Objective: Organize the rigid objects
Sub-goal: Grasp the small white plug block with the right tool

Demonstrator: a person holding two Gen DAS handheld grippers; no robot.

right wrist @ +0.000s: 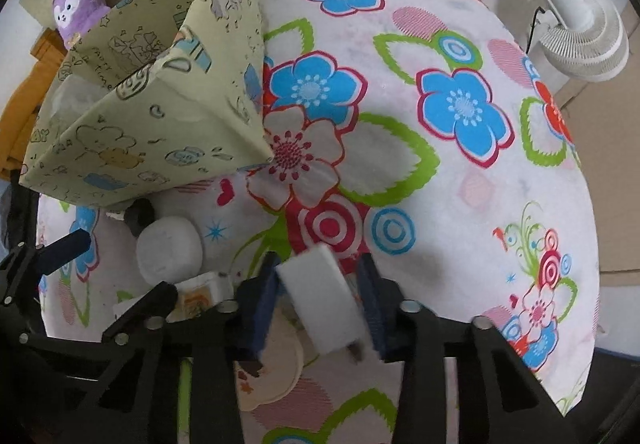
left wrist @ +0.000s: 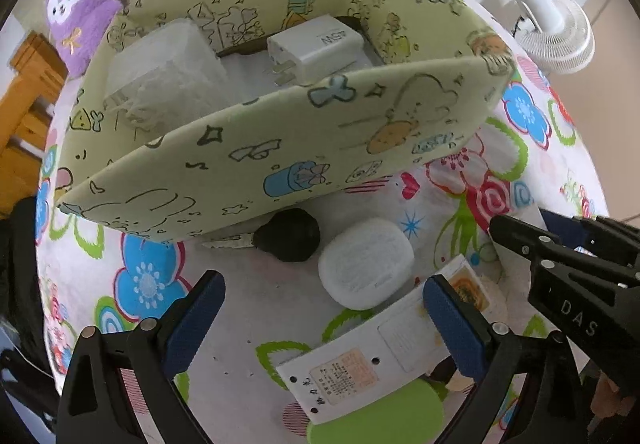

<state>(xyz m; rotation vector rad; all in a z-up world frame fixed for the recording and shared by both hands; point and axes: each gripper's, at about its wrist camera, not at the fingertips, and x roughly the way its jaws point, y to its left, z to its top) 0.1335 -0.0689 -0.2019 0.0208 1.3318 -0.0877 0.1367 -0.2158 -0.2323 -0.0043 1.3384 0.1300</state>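
White block (right wrist: 326,298), rigid-looking and probably light, sits pinched between the blue pads of the right hand-held gripper (right wrist: 322,304), well to the right of the green fabric box (right wrist: 152,116) and low over the floral surface (right wrist: 460,172). Smooth faces could slip, so I'd judge the flat sides the sound place to hold. Left hand-held gripper (left wrist: 320,320) hangs spread, empty, over the rounded white case (left wrist: 366,262) just in front of that box.

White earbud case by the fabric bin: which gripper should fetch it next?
Left. The left gripper is open and empty just in front of the earbud case, while the right gripper is shut on a white block.
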